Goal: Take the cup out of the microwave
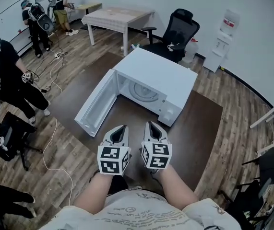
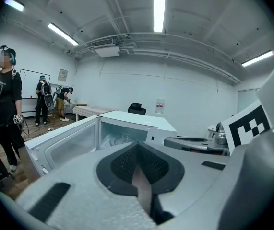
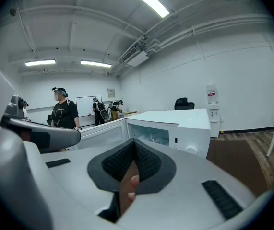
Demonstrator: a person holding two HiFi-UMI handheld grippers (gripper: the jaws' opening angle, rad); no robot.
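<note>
Black clothes mark a person [image 1: 2, 71] standing on the wood floor at far left. Next comes the door [image 1: 96, 104] of a white microwave [image 1: 160, 73], swung wide to the left, so the cavity's mouth faces the tongs. The oven stands on a dark brown surface [image 1: 204, 128]. An office chair [image 1: 177, 32] sits behind it, and a water dispenser [image 1: 223, 40] stands further right.

Inside the cavity a clear cup [image 3: 154, 137] shows faintly. It seems upright, but it is too small to be sure. Left tongs [image 1: 121, 128] and right tongs [image 1: 151, 124] hover side by side before the oven, both closed and empty.
</note>
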